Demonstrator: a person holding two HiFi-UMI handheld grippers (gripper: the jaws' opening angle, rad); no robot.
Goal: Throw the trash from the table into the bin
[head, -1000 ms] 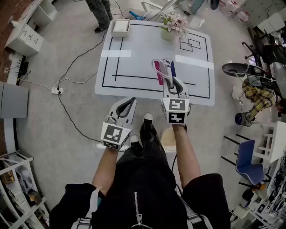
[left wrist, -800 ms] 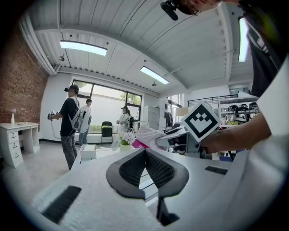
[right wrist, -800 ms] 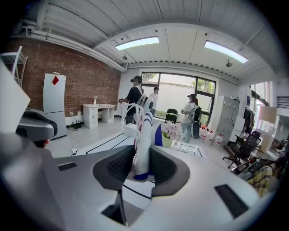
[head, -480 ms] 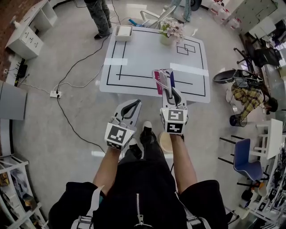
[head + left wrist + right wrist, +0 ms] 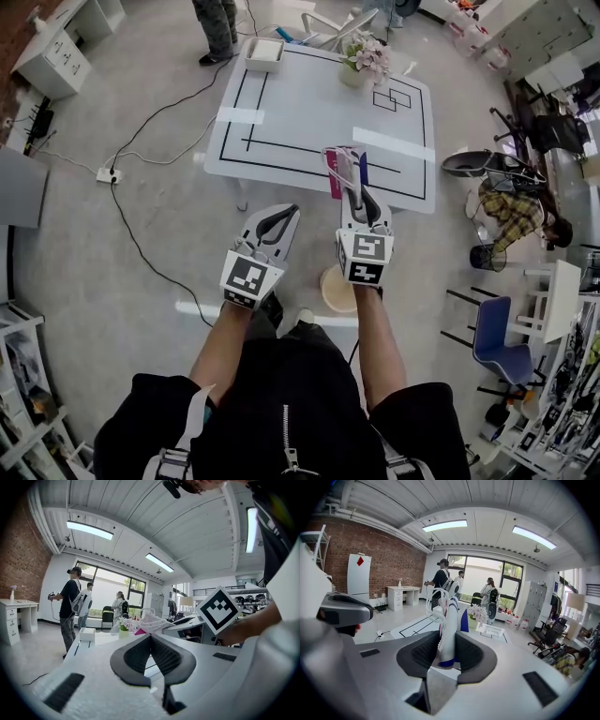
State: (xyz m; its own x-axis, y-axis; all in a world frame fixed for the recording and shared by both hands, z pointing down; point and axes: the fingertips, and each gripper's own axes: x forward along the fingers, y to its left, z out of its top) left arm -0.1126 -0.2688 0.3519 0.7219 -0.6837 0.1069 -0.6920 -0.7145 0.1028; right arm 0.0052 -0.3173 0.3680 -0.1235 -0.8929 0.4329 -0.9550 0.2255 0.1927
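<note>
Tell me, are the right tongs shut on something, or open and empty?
Shut on something: the right tongs pinch a white, blue and pink wrapper between their pads.

Both bare forearms reach forward side by side from the person's waist, a marker cube riding at each wrist. The left gripper [image 5: 289, 212] points ahead, its jaws meeting at the tips with nothing between them. The right gripper [image 5: 353, 187], set slightly ahead, tilts downward, its jaws clamped on a bundle of trash [image 5: 341, 161].
</note>
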